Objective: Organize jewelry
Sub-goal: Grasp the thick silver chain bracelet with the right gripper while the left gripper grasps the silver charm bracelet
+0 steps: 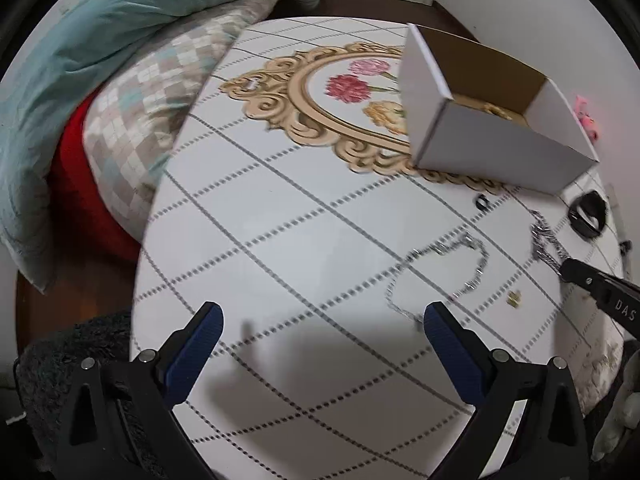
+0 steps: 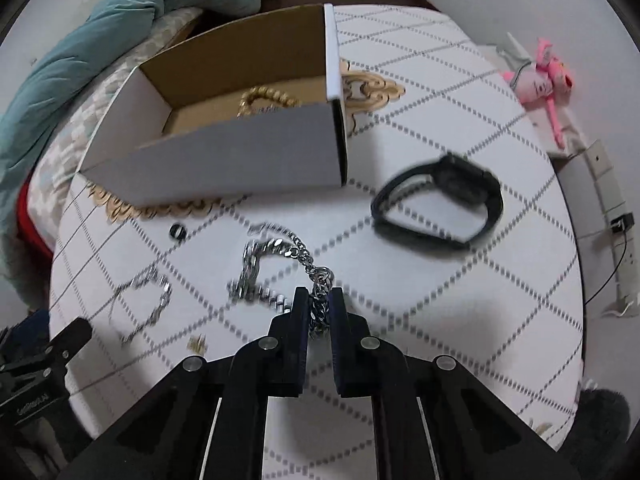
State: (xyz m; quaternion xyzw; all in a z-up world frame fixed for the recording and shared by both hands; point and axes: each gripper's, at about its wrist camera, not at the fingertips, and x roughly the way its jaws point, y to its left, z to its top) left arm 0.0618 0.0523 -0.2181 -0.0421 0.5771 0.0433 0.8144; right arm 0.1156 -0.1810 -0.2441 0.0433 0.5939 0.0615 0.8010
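My right gripper (image 2: 319, 298) is shut on a thick silver chain (image 2: 256, 270) that lies curled on the round table (image 2: 460, 300). Left of it lies a thinner silver chain (image 2: 154, 294), also seen in the left wrist view as a loop (image 1: 460, 276). My left gripper (image 1: 322, 314) stands open just above the table, nothing between its blue pads (image 1: 200, 340). An open cardboard box (image 2: 240, 156) holds a gold bead bracelet (image 2: 268, 98). A black watch (image 2: 444, 206), a small black ring (image 2: 177, 232) and a small gold piece (image 2: 197, 344) lie loose.
A teal quilt (image 1: 80, 60) and a checked pillow (image 1: 152, 108) press against the table's left edge. A pink plush toy (image 2: 540, 76) and a power strip (image 2: 620, 232) lie beyond the right edge. A dark fuzzy fabric (image 1: 60, 360) sits near the front.
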